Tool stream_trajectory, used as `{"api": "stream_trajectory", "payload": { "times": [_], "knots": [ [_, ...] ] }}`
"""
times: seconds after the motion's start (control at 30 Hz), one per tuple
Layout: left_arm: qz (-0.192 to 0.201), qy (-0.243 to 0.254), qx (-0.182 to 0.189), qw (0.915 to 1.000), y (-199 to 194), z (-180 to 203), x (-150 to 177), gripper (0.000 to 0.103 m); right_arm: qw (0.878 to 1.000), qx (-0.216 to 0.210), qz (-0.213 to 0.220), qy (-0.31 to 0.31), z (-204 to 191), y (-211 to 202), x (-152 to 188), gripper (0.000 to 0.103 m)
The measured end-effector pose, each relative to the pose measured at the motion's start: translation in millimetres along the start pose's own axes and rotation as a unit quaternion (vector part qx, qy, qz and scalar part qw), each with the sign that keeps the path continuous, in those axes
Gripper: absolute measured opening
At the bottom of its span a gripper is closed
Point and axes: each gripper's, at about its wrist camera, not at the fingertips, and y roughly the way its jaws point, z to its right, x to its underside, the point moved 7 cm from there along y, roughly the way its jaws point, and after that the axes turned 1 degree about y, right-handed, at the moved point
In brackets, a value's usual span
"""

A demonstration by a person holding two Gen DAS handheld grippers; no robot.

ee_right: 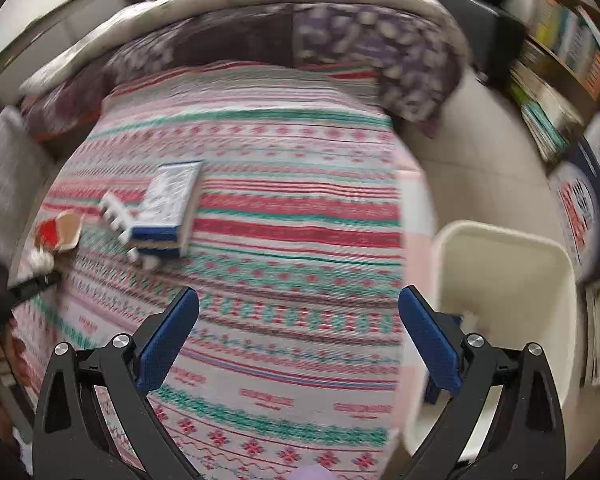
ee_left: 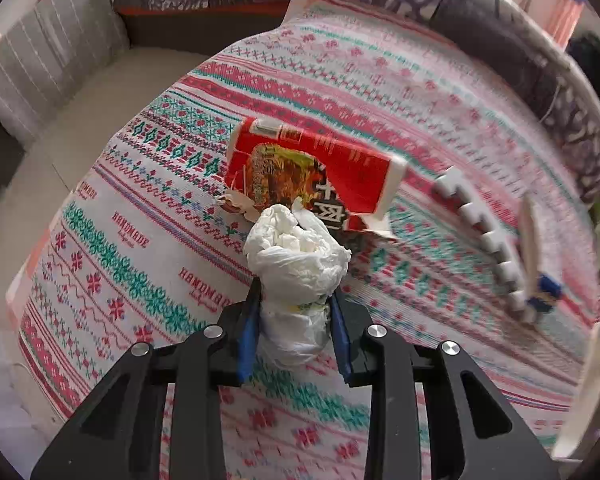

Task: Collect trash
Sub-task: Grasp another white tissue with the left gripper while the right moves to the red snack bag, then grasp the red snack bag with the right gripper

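Trash remains on the patterned bed (ee_left: 112, 264): left fingers (ee_left: 296, 312) pinch a crumpled white wad (ee_left: 296, 256) beside the torn red wrapper (ee_left: 308, 172), right fingers (ee_right: 300, 336) gape empty. White bin (ee_right: 504, 280) beside the bed awaits both.

— Where do I find things in my left wrist view?

— The wad of plastic (ee_left: 296, 256) sits at centre, between the fingers of the left gripper (ee_left: 296, 312), on the tablecloth (ee_left: 100, 264). The torn box (ee_left: 312, 172) lies just above it, touching. A toothed plastic piece (ee_left: 484, 236) runs along the right.

— And in my right wrist view?

— The right gripper (ee_right: 300, 336) hangs over the cloth at the bottom. A book (ee_right: 168, 208) lies centre left, partly on the toothed piece. The bin (ee_right: 500, 280) stands lower right, beside the table; shelves (ee_right: 560, 80) fill the upper right.
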Motion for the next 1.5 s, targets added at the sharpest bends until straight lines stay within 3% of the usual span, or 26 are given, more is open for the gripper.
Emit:
{"api": "stream_trajectory", "payload": {
  "times": [0.13, 0.33, 0.5, 0.7, 0.97, 1.07, 1.13, 1.17, 1.2, 1.3, 1.5],
  "knots": [
    [0.036, -0.023, 0.029, 0.9987, -44.5, -12.2, -9.2, 0.031, 0.997, -0.018, 0.007, -0.074, -48.5, 7.4, -6.3, 0.096],
    [0.105, -0.058, 0.033, 0.9923, -120.2, -47.8, -23.2, 0.031, 0.985, -0.073, -0.006, -0.157, -143.9, 32.8, -20.9, 0.093],
    [0.122, -0.090, 0.060, 0.9866, -145.7, -69.6, -35.1, 0.032, 0.963, -0.125, -0.010, -0.238, -229.0, 43.0, -25.7, 0.093],
    [0.115, -0.122, 0.079, 0.9826, -150.9, -89.5, -39.9, 0.032, 0.922, -0.102, -0.006, -0.373, -300.9, 57.4, -21.9, 0.093],
    [0.120, -0.138, 0.095, 0.9786, -156.9, -101.3, -41.0, 0.032, 0.903, -0.076, -0.031, -0.421, -333.4, 92.4, -21.9, 0.092],
    [0.118, -0.140, 0.094, 0.9785, -155.3, -104.3, -41.2, 0.032, 0.905, -0.064, -0.043, -0.417, -330.1, 102.7, -20.8, 0.079],
    [0.116, -0.143, 0.093, 0.9785, -153.1, -106.6, -41.1, 0.032, 0.916, -0.100, -0.083, -0.379, -324.9, 108.4, -21.0, 0.040],
    [0.115, -0.145, 0.093, 0.9783, -152.4, -107.8, -40.9, 0.032, 0.925, -0.137, -0.099, -0.340, -321.4, 107.2, -24.5, 0.031],
    [0.115, -0.146, 0.093, 0.9781, -152.1, -109.0, -40.8, 0.032, 0.931, -0.140, -0.098, -0.324, -318.4, 106.5, -28.5, 0.021],
    [0.116, -0.150, 0.093, 0.9774, -152.9, -111.4, -40.4, 0.032, 0.939, -0.144, -0.091, -0.298, -310.5, 103.0, -34.7, 0.007],
    [0.123, -0.158, 0.093, 0.9754, -155.9, -117.4, -41.3, 0.032, 0.947, -0.155, -0.066, -0.272, -296.8, 84.5, -31.0, 0.005]
  ]
}}
